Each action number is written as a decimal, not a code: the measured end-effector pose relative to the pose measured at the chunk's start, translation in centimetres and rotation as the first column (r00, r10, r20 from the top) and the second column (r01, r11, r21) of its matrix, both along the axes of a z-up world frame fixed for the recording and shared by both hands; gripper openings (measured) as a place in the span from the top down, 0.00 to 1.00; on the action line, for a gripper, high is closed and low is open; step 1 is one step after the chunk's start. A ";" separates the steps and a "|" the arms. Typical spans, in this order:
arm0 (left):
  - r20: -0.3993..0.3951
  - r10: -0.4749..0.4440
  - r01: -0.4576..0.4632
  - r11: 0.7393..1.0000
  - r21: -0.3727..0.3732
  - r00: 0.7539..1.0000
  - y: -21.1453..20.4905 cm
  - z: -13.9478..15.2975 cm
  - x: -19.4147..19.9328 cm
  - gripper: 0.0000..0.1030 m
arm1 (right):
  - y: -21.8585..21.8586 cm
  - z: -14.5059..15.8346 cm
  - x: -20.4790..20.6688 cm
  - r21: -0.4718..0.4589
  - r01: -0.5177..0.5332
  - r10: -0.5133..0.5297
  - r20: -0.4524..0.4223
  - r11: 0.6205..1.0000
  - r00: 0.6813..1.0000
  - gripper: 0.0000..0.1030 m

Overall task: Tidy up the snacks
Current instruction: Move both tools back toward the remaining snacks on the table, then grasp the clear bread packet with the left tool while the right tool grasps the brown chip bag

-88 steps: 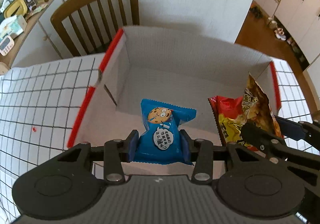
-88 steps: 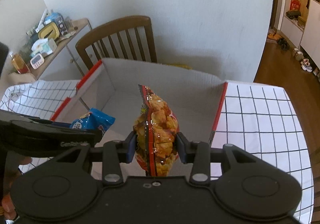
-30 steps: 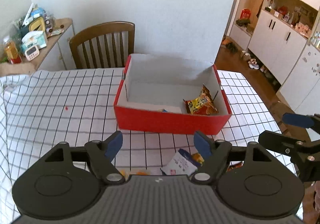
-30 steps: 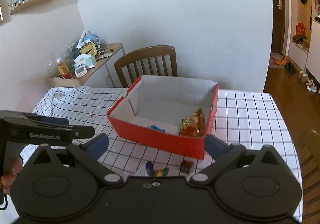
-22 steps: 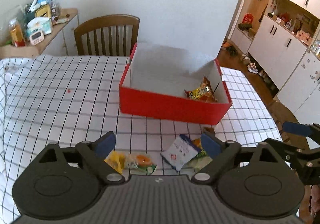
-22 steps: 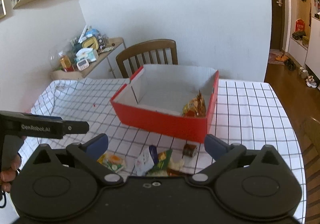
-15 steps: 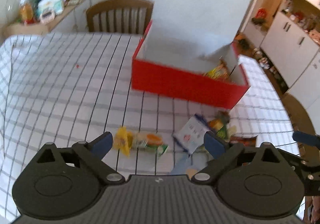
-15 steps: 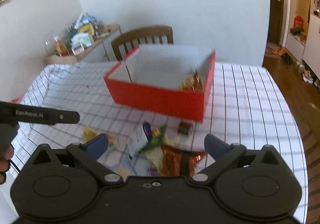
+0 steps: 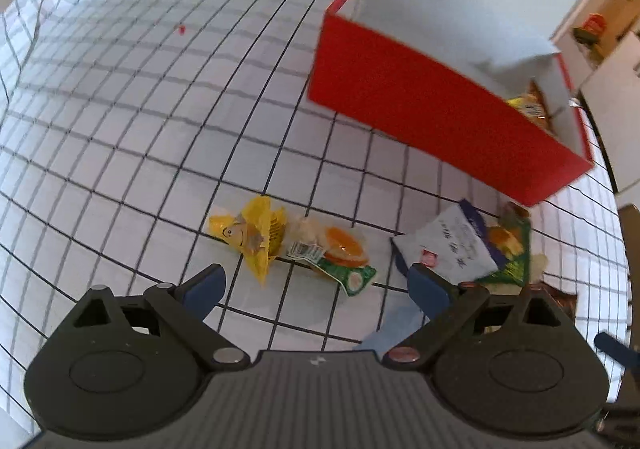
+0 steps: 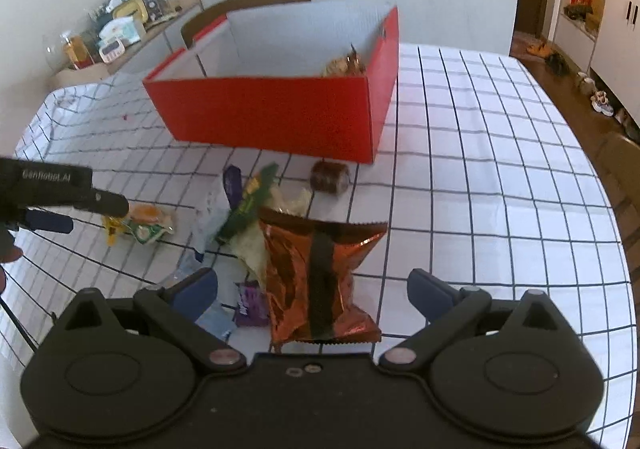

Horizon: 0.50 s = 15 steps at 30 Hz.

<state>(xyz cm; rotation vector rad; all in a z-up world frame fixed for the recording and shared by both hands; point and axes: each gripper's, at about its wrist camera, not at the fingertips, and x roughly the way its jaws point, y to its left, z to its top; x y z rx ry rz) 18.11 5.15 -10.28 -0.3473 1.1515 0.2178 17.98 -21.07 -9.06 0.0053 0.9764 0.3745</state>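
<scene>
A red box [image 9: 432,109] [image 10: 280,113] stands on the checked tablecloth, with an orange snack bag [image 9: 532,109] [image 10: 344,63] inside at its right end. Loose snacks lie in front of it. My left gripper [image 9: 316,289] is open and empty, just above a yellow packet [image 9: 252,233] and an orange-and-green packet [image 9: 340,253]. A white packet [image 9: 452,245] lies to its right. My right gripper [image 10: 312,289] is open and empty over a copper-coloured bag [image 10: 316,277]. A green packet [image 10: 248,205], a small purple packet [image 10: 250,305] and a brown round snack [image 10: 330,177] lie nearby.
A wooden chair [image 10: 248,5] stands behind the box. A side cabinet [image 10: 120,33] with clutter is at the back left. The table's right edge [image 10: 600,185] drops to a wooden floor. The left gripper's body [image 10: 60,189] reaches in at the right view's left.
Both grippers let go of their snacks in the box, pulled back, and have come down low over the loose snacks in front of the box.
</scene>
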 end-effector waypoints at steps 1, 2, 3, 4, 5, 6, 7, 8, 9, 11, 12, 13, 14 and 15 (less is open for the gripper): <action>-0.017 0.014 -0.014 1.000 -0.008 1.000 0.1 -0.4 0.4 0.06 | 0.0 -0.3 0.1 -0.001 -0.005 0.005 -0.007 1.000 1.000 0.03; -0.031 0.030 -0.030 0.999 -0.016 0.999 0.3 -0.9 0.7 0.06 | 0.1 -0.6 0.1 -0.002 -0.010 0.010 -0.012 1.000 1.000 0.03; -0.036 0.041 -0.042 0.999 -0.025 0.999 0.4 -1.2 1.0 0.06 | 0.2 -0.8 0.2 -0.006 -0.014 0.014 -0.017 1.000 1.000 0.04; -0.043 0.049 -0.050 0.998 -0.031 0.998 0.5 -1.5 1.3 0.06 | 0.3 -1.0 0.3 -0.009 -0.018 0.018 -0.020 1.000 1.000 0.04; -0.051 0.055 -0.057 0.998 -0.035 0.997 0.4 -1.9 1.6 0.06 | 0.5 -1.2 0.4 -0.010 -0.024 0.024 -0.023 1.000 0.999 0.05; -0.054 0.059 -0.061 0.997 -0.039 0.997 0.4 -2.2 1.8 0.08 | 0.6 -1.3 0.6 -0.014 -0.030 0.030 -0.026 0.999 0.999 0.07; -0.060 0.058 -0.061 0.997 -0.039 0.996 0.2 -2.5 2.0 0.10 | 0.8 -1.5 0.7 -0.021 -0.035 0.035 -0.029 0.999 0.999 0.08; -0.067 0.056 -0.059 0.998 -0.038 0.996 0.1 -2.8 2.2 0.12 | 0.9 -1.6 0.9 -0.026 -0.043 0.042 -0.031 0.999 0.999 0.10; -0.076 0.055 -0.058 0.998 -0.038 0.996 -0.1 -3.1 2.4 0.14 | 1.1 -1.8 1.0 -0.030 -0.053 0.052 -0.033 0.998 0.998 0.13; -0.089 0.052 -0.057 0.997 -0.046 0.995 -0.4 -3.6 2.7 0.17 | 1.5 -2.1 1.2 -0.043 -0.064 0.063 -0.035 0.997 0.997 0.17; -0.097 0.052 -0.058 0.997 -0.053 0.994 -0.5 -3.9 2.8 0.21 | 1.6 -2.2 1.3 -0.048 -0.069 0.067 -0.037 0.996 0.997 0.19; -0.102 0.052 -0.058 0.997 -0.055 0.993 -0.6 -4.1 3.0 0.26 | 1.7 -2.4 1.3 -0.053 -0.075 0.072 -0.040 0.996 0.997 0.20; -0.112 0.053 -0.059 0.997 -0.053 0.992 -0.7 -4.4 3.1 0.28 | 1.8 -2.5 1.4 -0.058 -0.080 0.077 -0.042 0.995 0.996 0.22; -0.120 0.057 -0.064 0.997 -0.051 0.991 -0.7 -4.6 3.2 0.32 | 1.9 -2.6 1.4 -0.063 -0.082 0.080 -0.043 0.995 0.996 0.23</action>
